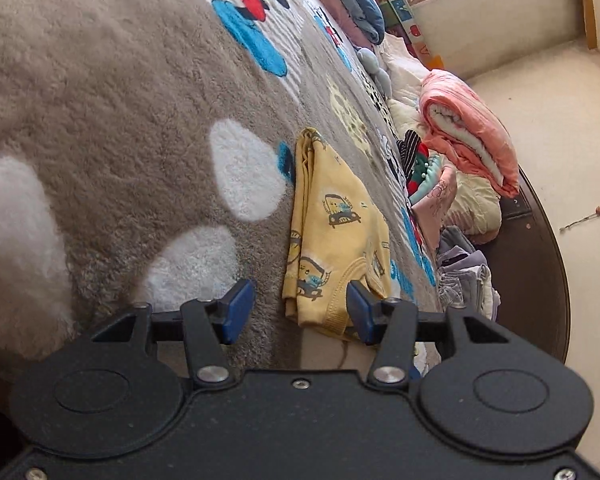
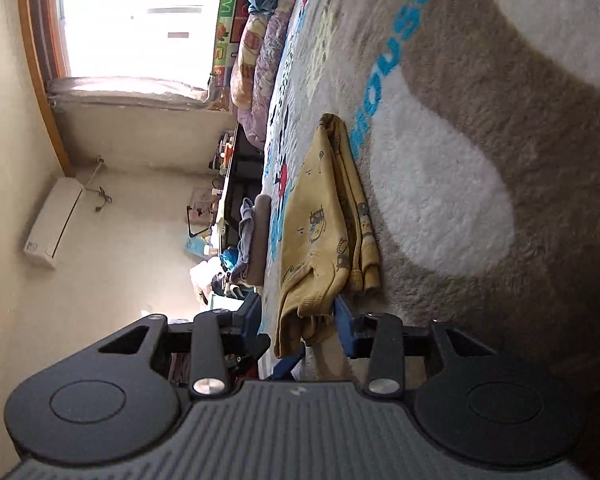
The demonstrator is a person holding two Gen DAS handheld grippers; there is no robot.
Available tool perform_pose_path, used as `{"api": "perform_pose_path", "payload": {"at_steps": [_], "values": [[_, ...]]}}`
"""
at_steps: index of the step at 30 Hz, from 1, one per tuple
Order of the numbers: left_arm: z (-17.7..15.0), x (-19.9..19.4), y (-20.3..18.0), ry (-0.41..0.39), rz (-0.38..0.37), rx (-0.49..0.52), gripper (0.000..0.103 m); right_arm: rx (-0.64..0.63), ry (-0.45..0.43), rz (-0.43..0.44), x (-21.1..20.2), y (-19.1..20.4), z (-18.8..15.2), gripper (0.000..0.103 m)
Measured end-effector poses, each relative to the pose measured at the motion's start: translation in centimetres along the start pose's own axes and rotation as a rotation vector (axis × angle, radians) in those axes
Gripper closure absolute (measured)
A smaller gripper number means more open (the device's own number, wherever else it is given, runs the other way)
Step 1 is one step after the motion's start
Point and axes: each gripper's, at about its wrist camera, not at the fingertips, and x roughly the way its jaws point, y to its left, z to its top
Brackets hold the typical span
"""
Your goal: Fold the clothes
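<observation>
A yellow child's garment [image 1: 332, 232] with car prints lies folded in a long strip on the grey Mickey Mouse blanket [image 1: 120, 92]. My left gripper [image 1: 300, 304] is open, its blue pads [image 1: 238, 304] either side of the garment's near hem, not closed on it. In the right wrist view the same garment [image 2: 324, 216] lies on the blanket [image 2: 500, 140]. My right gripper [image 2: 298, 320] is open, with the garment's near hem hanging between its jaws.
A folded pink quilt [image 1: 472, 136] and a pile of mixed clothes [image 1: 440, 208] sit along the bed's edge. Folded bedding [image 2: 260, 80] lies by the window. A stack of folded clothes [image 2: 252, 236] rests at the bed's side.
</observation>
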Motion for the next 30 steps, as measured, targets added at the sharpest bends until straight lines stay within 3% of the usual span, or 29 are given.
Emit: {"api": "perform_pose_path", "payload": {"at_steps": [2, 4, 7, 8, 9, 12, 13, 15, 17, 19, 20, 24, 26, 29, 30], "values": [[-0.1, 0.0, 0.2, 0.001, -0.024, -0.044, 0.054, 0.019, -0.001, -0.013, 0.3, -0.5, -0.1, 0.061], [-0.2, 0.3, -0.1, 0.009, -0.025, -0.033, 0.061, 0.031, -0.004, -0.016, 0.7, -0.7, -0.2, 0.061], [-0.5, 0.7, -1.1, 0.021, -0.009, 0.035, 0.082, -0.003, -0.009, -0.036, 1.2, -0.4, -0.3, 0.065], [-0.6, 0.7, -1.7, 0.013, 0.005, 0.079, 0.092, -0.02, -0.011, -0.042, 1.3, -0.2, -0.4, 0.079], [-0.7, 0.5, -2.4, -0.006, 0.018, 0.127, 0.095, -0.038, -0.014, -0.045, 1.3, 0.0, -0.4, 0.087], [-0.9, -0.7, -4.7, -0.077, 0.002, 0.293, 0.096, -0.158, -0.055, -0.051, 0.8, 2.0, -0.4, 0.089], [-1.2, -0.8, -5.5, -0.088, 0.034, 0.369, 0.096, -0.216, -0.071, -0.044, 0.5, 3.0, -0.4, 0.09], [-2.1, -0.1, -6.3, -0.059, 0.111, 0.494, 0.096, -0.362, -0.09, -0.09, 0.3, 4.9, -0.4, 0.09], [-2.6, 1.0, -6.0, -0.013, 0.17, 0.542, 0.095, -0.439, -0.038, -0.189, 1.0, 4.9, -0.4, 0.09], [-2.4, 1.1, -5.7, -0.011, 0.168, 0.534, 0.092, -0.467, 0.014, -0.266, 1.6, 4.3, -0.4, 0.085], [-2.2, 0.7, -5.6, -0.03, 0.155, 0.524, 0.083, -0.46, 0.006, -0.276, 1.4, 4.1, -0.5, 0.083], [-0.9, -0.9, -5.3, -0.161, 0.106, 0.45, 0.081, -0.55, -0.106, -0.272, -0.4, 5.7, -0.6, 0.078], [-0.3, -1.0, -4.9, -0.157, 0.083, 0.392, 0.081, -0.625, -0.138, -0.271, -0.6, 6.5, -0.8, 0.078], [-0.2, -0.9, -5.0, -0.113, 0.075, 0.391, 0.079, -0.753, -0.146, -0.281, 0.3, 7.5, -1.4, 0.078], [-0.3, -0.9, -5.1, -0.099, 0.063, 0.394, 0.068, -0.791, -0.134, -0.276, 0.7, 7.8, -1.6, 0.078]]}}
